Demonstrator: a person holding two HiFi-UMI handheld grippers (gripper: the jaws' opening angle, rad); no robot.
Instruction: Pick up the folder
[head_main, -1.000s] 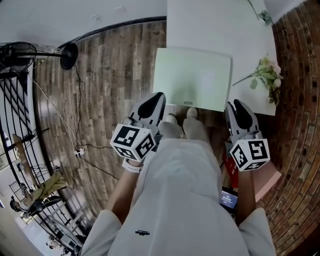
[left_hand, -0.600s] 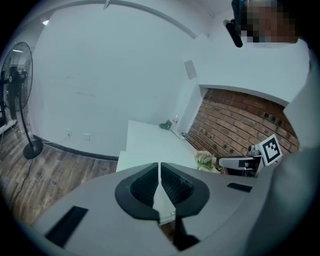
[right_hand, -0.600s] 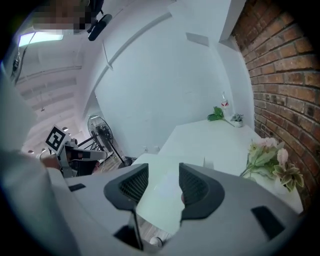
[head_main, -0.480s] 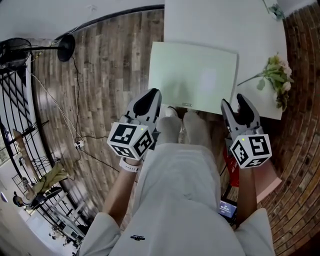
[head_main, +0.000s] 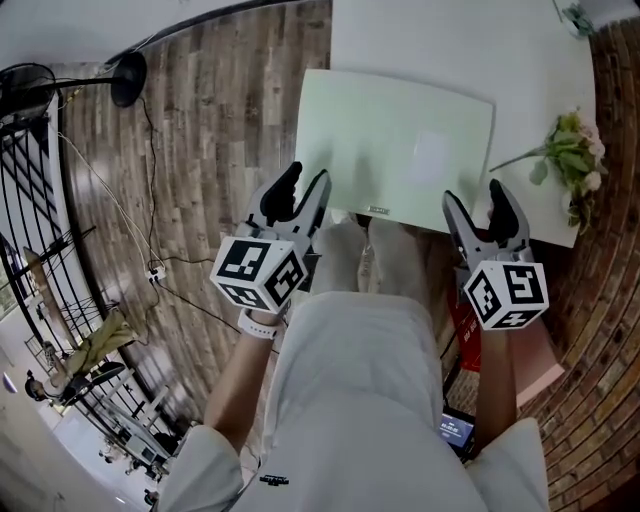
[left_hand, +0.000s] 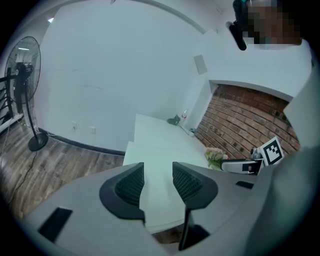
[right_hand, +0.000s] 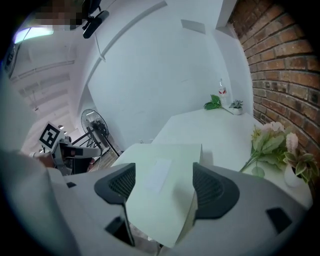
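Note:
A pale green folder (head_main: 395, 148) lies flat at the near edge of the white table (head_main: 440, 40), overhanging it toward me; it also fills the centre of the left gripper view (left_hand: 155, 170) and the right gripper view (right_hand: 160, 195). My left gripper (head_main: 298, 190) hangs just short of the folder's near left corner, its jaws having just been opening, nothing between them. My right gripper (head_main: 480, 203) stands at the folder's near right corner, jaws having just been opening wider. Neither set of pads touches the folder.
A bunch of pink flowers (head_main: 572, 160) lies on the table's right side by the brick wall (head_main: 610, 300). A standing fan (left_hand: 20, 90) and black railing are on the wooden floor at left. A small plant (right_hand: 216, 104) sits at the table's far end.
Both grippers have come down and forward toward the folder's near edge. Their jaws, shut a second ago, now stand apart, the right wider than the left.

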